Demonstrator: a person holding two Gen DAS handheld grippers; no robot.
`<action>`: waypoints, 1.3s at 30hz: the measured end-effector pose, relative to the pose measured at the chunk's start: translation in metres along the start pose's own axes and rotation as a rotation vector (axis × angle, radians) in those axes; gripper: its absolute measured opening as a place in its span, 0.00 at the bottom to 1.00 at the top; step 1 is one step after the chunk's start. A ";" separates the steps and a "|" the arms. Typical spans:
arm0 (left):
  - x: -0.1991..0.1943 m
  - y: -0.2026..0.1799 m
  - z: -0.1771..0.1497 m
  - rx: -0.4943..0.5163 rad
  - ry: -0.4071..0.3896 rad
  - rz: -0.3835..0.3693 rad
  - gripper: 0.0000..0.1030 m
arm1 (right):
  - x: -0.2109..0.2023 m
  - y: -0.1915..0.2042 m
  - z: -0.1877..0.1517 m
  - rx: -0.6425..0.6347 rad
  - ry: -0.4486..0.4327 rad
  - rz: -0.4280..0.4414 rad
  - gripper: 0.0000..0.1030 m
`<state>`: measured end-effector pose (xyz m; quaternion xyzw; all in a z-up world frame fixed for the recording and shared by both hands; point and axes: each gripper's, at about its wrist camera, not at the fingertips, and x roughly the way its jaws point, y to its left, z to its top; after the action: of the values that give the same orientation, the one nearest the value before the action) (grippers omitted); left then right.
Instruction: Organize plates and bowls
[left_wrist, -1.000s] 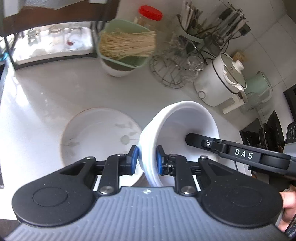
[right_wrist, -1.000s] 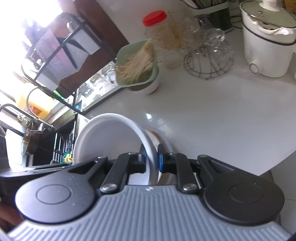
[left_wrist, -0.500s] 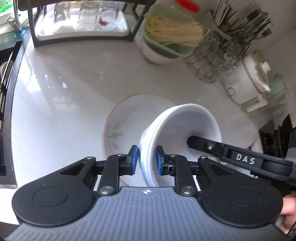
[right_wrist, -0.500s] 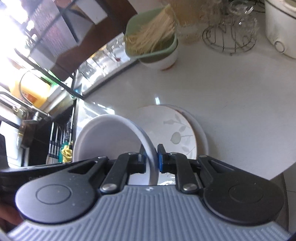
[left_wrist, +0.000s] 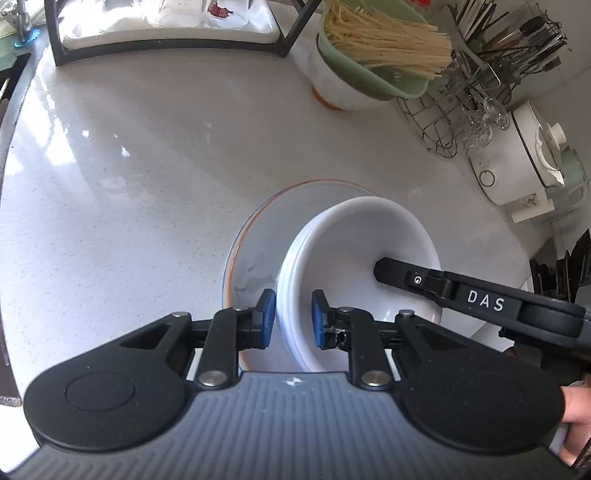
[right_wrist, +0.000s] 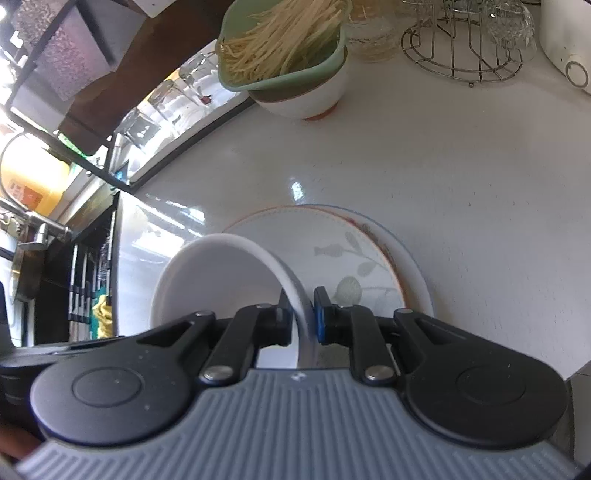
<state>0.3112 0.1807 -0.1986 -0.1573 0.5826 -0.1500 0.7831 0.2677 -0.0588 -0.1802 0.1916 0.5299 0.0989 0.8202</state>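
A white bowl (left_wrist: 362, 251), which looks like a nested stack, hangs tilted over a stack of plates (left_wrist: 255, 251) on the white counter. My left gripper (left_wrist: 293, 317) is shut on the bowl's near rim, blue pads on either side of the wall. One finger (left_wrist: 406, 278) of the other gripper reaches into the bowl from the right. In the right wrist view, my right gripper (right_wrist: 301, 314) is shut on the opposite rim of the bowl (right_wrist: 221, 273). The top plate (right_wrist: 332, 240), printed with leaves, lies just beyond it. Whether the bowl touches the plates is hidden.
At the back, a green colander of dry noodles (left_wrist: 369, 55) sits on a white bowl. Beside it are a wire rack with glasses (left_wrist: 461, 122) and a white cooker (left_wrist: 517, 162). A black shelf frame (left_wrist: 166, 29) stands at the back left. A sink faucet (right_wrist: 37, 229) lies left.
Both grippers have come down and forward with the bowl held between them. The plate stack, earlier off to the left, now lies directly under the bowl.
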 end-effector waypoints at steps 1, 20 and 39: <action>-0.001 0.000 0.000 -0.006 -0.004 0.002 0.22 | 0.001 0.000 0.001 -0.005 0.005 -0.006 0.15; -0.077 -0.042 -0.028 -0.032 -0.215 0.106 0.46 | -0.070 -0.006 0.008 -0.129 -0.127 0.038 0.43; -0.199 -0.174 -0.168 0.068 -0.585 0.205 0.46 | -0.251 -0.032 -0.069 -0.420 -0.527 0.172 0.43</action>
<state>0.0859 0.0942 0.0011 -0.1080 0.3399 -0.0379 0.9335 0.0981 -0.1655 -0.0103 0.0814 0.2498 0.2218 0.9390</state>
